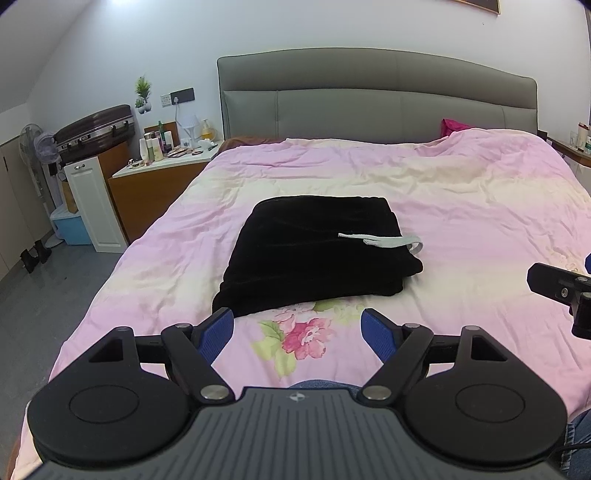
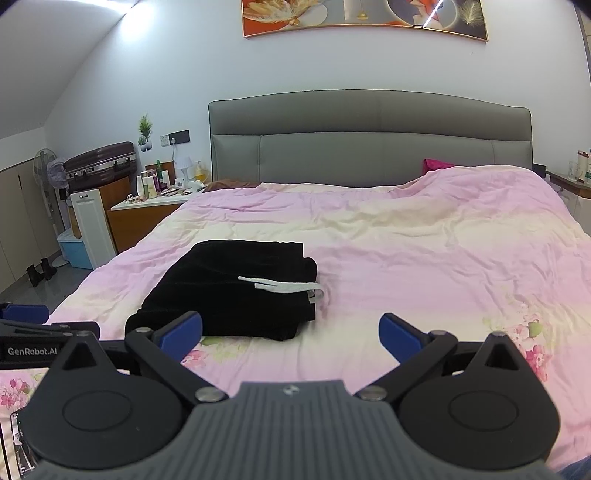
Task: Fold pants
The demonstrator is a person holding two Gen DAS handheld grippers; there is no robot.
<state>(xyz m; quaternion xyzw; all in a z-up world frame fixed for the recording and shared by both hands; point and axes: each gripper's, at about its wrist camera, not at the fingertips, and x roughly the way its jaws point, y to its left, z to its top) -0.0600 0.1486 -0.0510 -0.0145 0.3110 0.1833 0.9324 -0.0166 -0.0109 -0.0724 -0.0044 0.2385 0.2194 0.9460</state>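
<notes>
We are holding both claws wide and empty above the near edge of the bed [image 1: 461, 192]. The black pants [image 1: 317, 254] are lying as a folded bundle just beyond the left claw [image 1: 297, 332], long axis running near to far, drawstring [image 1: 384, 242] trailing right. From the right claw [image 2: 291, 332] they are sitting ahead and left, so we are judging the left claw nearer.

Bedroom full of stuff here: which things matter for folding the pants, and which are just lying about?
For the job:
- black pants, folded on the pink bedspread
- white drawstring
- left gripper, open
- right gripper, open

Just lying about:
- suitcase
- nightstand bottles
- fan
- wall picture
- red cloth
</notes>
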